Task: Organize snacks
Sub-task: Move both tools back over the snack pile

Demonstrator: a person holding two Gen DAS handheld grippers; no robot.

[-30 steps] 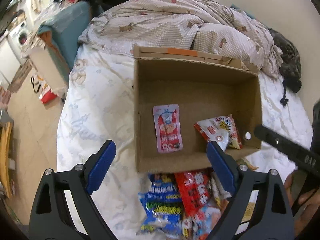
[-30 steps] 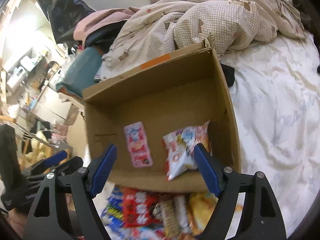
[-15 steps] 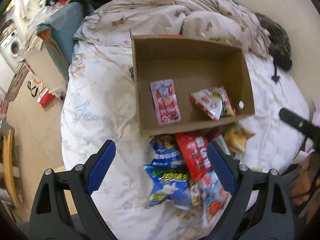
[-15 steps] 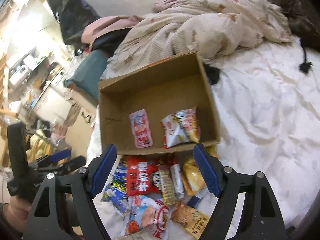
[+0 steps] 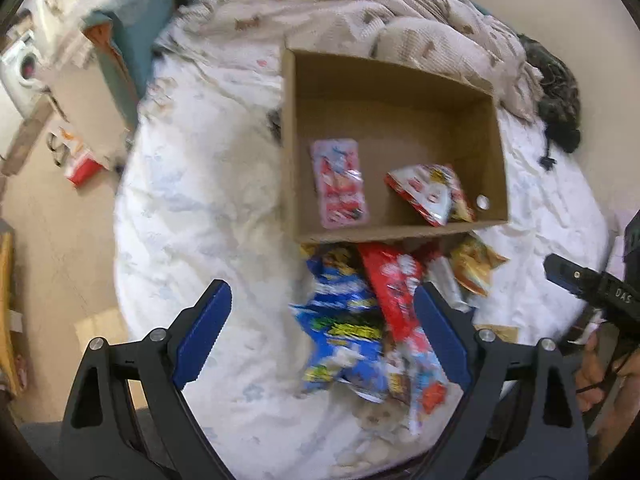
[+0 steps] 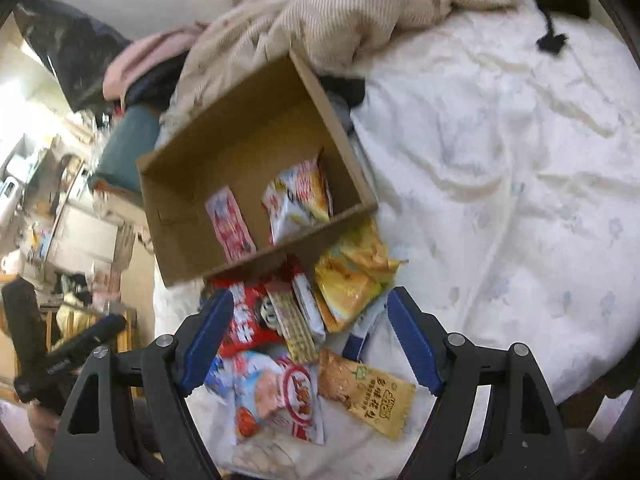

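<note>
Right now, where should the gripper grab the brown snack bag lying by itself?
Probably its free long edge. The brown snack bag lies flat on the bed, clear of the pile, between the right gripper's open jaws. Come from above, pinching across its narrow width.

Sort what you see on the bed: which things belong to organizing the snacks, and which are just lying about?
Job: cardboard box; pink packet and white-red bag inside it; loose snack pile.

Lying about: checked duvet; dark garment.
</note>
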